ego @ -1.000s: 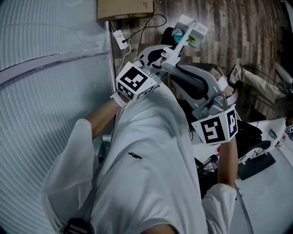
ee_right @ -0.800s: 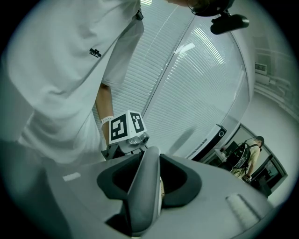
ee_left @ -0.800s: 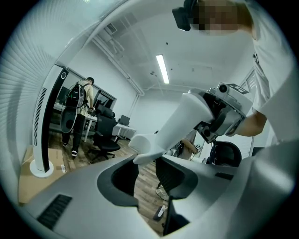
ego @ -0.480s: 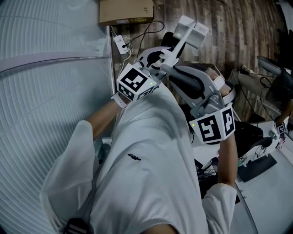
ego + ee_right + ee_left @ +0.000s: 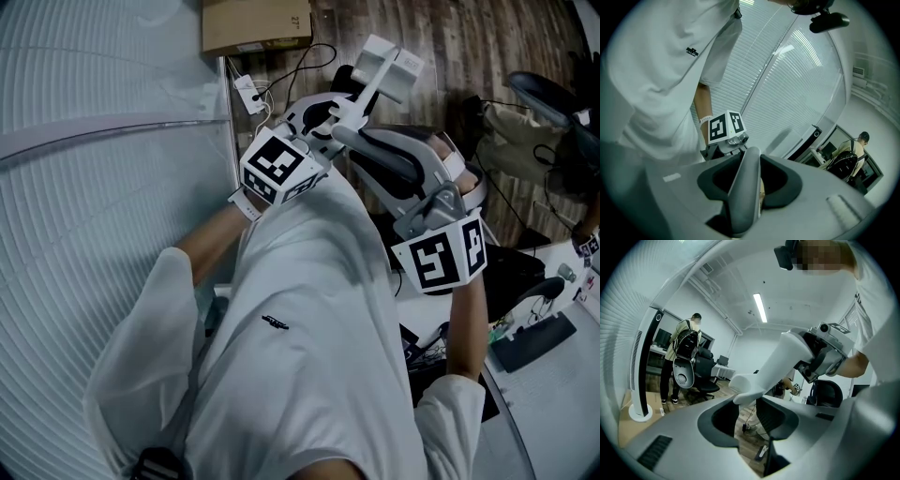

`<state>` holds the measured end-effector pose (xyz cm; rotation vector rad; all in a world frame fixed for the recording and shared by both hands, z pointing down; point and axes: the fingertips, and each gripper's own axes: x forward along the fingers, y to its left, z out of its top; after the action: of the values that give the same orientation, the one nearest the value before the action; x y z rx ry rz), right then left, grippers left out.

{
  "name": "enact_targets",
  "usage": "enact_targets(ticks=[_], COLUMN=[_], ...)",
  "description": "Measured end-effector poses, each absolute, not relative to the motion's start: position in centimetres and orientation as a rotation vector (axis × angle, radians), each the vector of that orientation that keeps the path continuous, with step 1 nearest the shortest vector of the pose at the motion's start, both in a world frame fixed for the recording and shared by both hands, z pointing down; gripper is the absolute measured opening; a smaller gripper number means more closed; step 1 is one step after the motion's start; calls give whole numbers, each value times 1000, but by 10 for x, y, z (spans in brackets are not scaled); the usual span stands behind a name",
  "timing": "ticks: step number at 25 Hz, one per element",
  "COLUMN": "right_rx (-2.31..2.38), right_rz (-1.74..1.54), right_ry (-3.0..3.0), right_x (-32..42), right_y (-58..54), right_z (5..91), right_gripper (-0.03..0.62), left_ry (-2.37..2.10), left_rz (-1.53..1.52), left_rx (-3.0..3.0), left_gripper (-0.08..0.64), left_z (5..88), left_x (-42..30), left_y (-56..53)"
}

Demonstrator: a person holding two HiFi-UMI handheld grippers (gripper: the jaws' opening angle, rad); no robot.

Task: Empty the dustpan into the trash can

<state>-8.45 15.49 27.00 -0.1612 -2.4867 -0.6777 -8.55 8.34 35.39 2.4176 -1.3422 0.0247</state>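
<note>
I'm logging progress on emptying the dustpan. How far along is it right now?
Done: the white plastic dustpan handle is lifted off the wooden floor. In hand: the right gripper clamps it, with the left gripper pinching its end. Left: no trash can shows in any view, so reaching one and tipping remain; whether the pan holds anything is hidden.

— What are you wearing?
— A white short-sleeved shirt [image 5: 300, 375], small dark logo [image 5: 276, 321], white wristband [image 5: 242, 203].
— And the grippers?
— My left gripper [image 5: 747, 404] and right gripper [image 5: 750, 161] are grey and white, with dark ribbed pads [image 5: 776, 416] on the jaws; each cube [image 5: 275, 167] bears black-and-white square markers.
</note>
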Motion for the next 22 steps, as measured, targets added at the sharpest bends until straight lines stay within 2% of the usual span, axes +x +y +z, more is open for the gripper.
enact_targets(ticks=[8,15,22], right_rx=[93,491,697], right_rz=[-543,-220,-17], right_ry=[-2605,-2676,-2742], right_x=[-60,-5,29], right_y=[96,35,27], right_z=[241,237,239], right_gripper=[143,141,141], left_ry=[-1264,-1072,-915], left_rz=[-26,8,120], left_rx=[2467,2485,2476], left_gripper=[120,129,123], left_z=[336,340,352], left_x=[-58,-9,27], left_y=[38,-4,5])
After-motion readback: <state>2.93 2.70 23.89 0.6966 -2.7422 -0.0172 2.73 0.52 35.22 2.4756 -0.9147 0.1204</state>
